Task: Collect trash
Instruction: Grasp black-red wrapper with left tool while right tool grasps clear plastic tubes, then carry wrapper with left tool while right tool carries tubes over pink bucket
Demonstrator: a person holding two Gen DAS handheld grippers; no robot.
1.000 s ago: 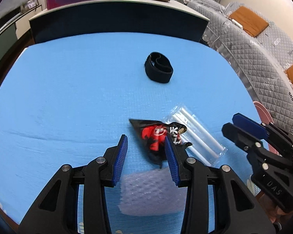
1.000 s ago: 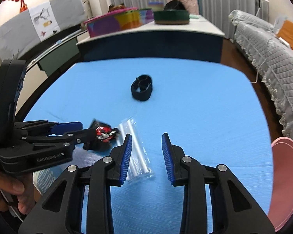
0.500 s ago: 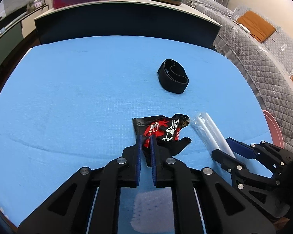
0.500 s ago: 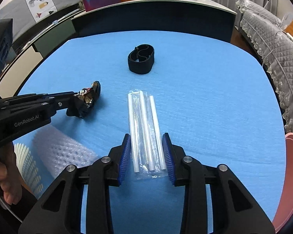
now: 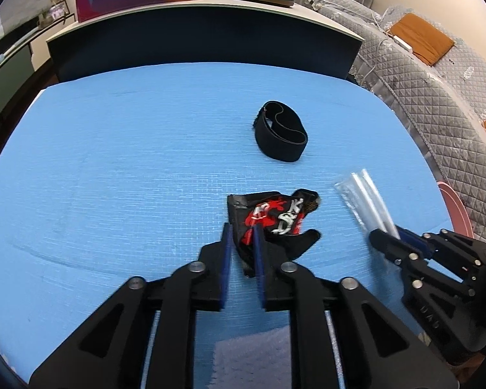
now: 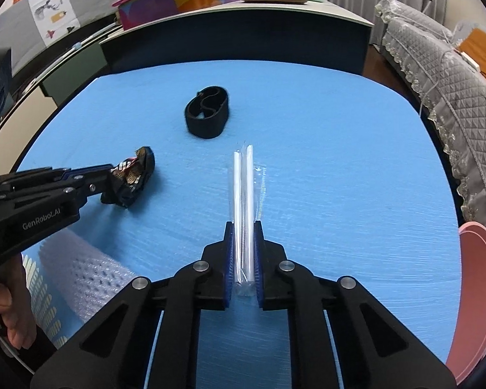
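Observation:
My left gripper (image 5: pixel 242 232) is shut on a black and red snack wrapper (image 5: pixel 275 214), holding its near edge just above the blue mat (image 5: pixel 129 162). The wrapper also shows in the right wrist view (image 6: pixel 133 175), with the left gripper (image 6: pixel 108 178) on it. My right gripper (image 6: pixel 243 227) is shut on a clear plastic packet of white straws (image 6: pixel 245 188) that sticks out forward over the mat. In the left wrist view the packet (image 5: pixel 363 194) and the right gripper (image 5: pixel 388 238) are at the right.
A black elastic band (image 5: pixel 280 136) lies on the mat further back (image 6: pixel 207 115). A bubble-wrap sheet (image 6: pixel 87 278) lies at the near left edge. A pink bin (image 6: pixel 476 291) stands off the mat's right edge. A dark counter (image 5: pixel 204 35) stands behind, a quilted sofa (image 5: pixel 437 90) at right.
My left gripper closed on the wrapper and lifted it a little. My right gripper moved over the straw packet and closed on it, raising its near end.

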